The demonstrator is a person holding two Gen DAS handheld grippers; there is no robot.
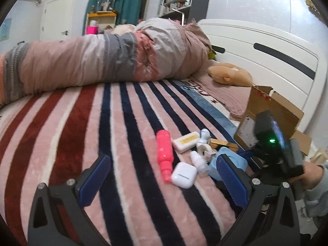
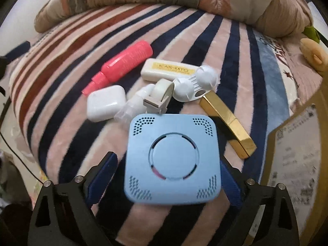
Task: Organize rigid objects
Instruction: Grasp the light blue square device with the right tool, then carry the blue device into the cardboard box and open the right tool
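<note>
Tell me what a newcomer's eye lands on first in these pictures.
The light blue square box fills the right wrist view, sitting between the open fingers of the right gripper. Behind it, the pink bottle lies on the striped blanket beside a white earbud case and a gold bar-shaped box.

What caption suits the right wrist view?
Right gripper jaws straddle a blue square device on the striped blanket.

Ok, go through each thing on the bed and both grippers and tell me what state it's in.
left gripper: open, empty
right gripper: open around the blue box
blue box: flat, between the jaws
pink bottle: lying on its side
earbud case: closed
gold box: lying flat
cardboard box: open
</note>
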